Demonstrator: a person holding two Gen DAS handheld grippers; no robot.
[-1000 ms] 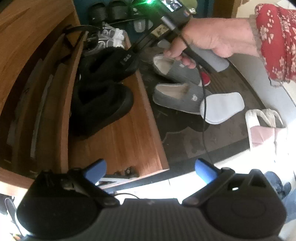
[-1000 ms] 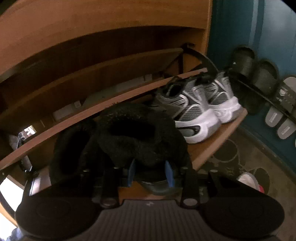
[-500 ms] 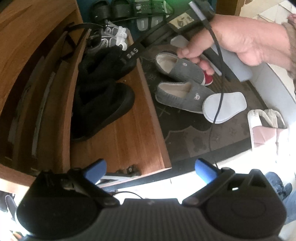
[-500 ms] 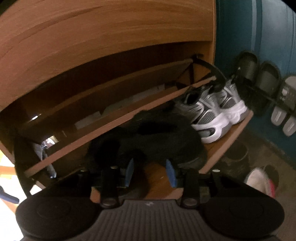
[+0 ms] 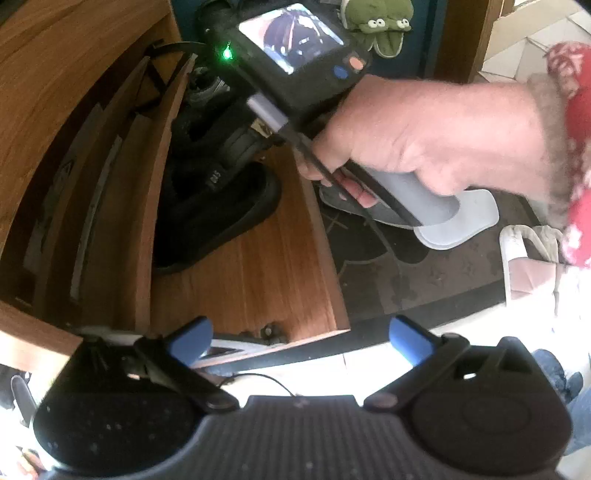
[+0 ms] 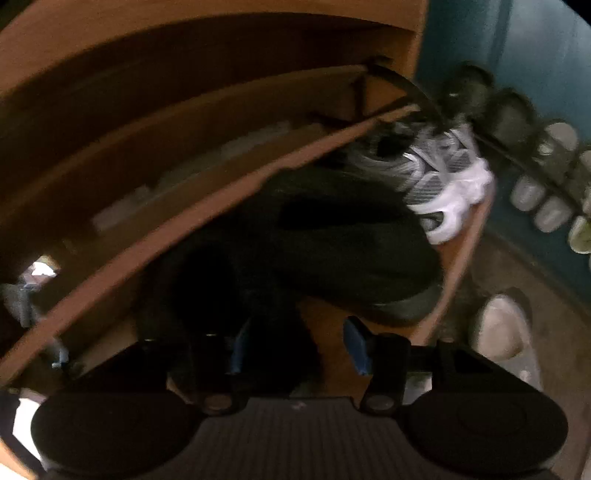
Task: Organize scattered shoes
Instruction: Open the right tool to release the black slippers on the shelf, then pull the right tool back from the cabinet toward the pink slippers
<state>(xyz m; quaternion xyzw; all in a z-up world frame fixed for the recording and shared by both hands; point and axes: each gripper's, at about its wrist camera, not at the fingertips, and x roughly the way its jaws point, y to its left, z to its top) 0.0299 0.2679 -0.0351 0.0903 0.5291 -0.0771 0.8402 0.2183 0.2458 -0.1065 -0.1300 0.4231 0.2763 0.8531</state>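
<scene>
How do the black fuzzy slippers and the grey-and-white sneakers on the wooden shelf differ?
The black fuzzy slippers are plain, dark and soft-looking; the grey-and-white sneakers are patterned with thick white soles. The slippers sit nearer the camera, the sneakers at the far end by the teal wall. Both rest on the same wooden shelf.

You're in the entryway of a home, at its shoe storage. The wooden shoe cabinet [image 5: 258,266] stands open with a fold-out shelf, black slippers [image 5: 218,218] lying near its back edge and grey-and-white sneakers [image 6: 439,177] toward its far end. Past that end, sandals hang in a row on a rack [image 6: 535,155] against a teal wall [image 6: 554,48]. A dark patterned doormat [image 5: 413,273] lies along the shelf's front edge, with green frog slippers [image 5: 380,22] beyond it.
</scene>
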